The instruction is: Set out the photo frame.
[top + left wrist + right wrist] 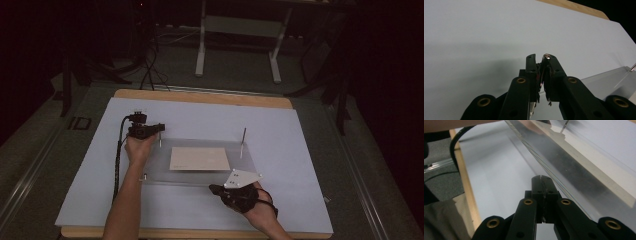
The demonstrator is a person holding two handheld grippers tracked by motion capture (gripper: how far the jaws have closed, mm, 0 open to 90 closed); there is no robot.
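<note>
Left gripper [159,129] is seen from above at the far left corner of the clear acrylic plate [200,177], and up close its jaws are clamped on a thin metal pin [546,56]. Right gripper [541,178] is pressed shut on nothing, held just beside the plate's near edge, a detail lost from overhead.

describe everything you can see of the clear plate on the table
The clear plate is a flat rectangular sheet, acrylic by its look, lying on the pale blue table cover. A beige card lies at its middle. Thin metal pins stand at its corners, the tallest the far right pin. The left gripper is shut on the far left pin.
</note>
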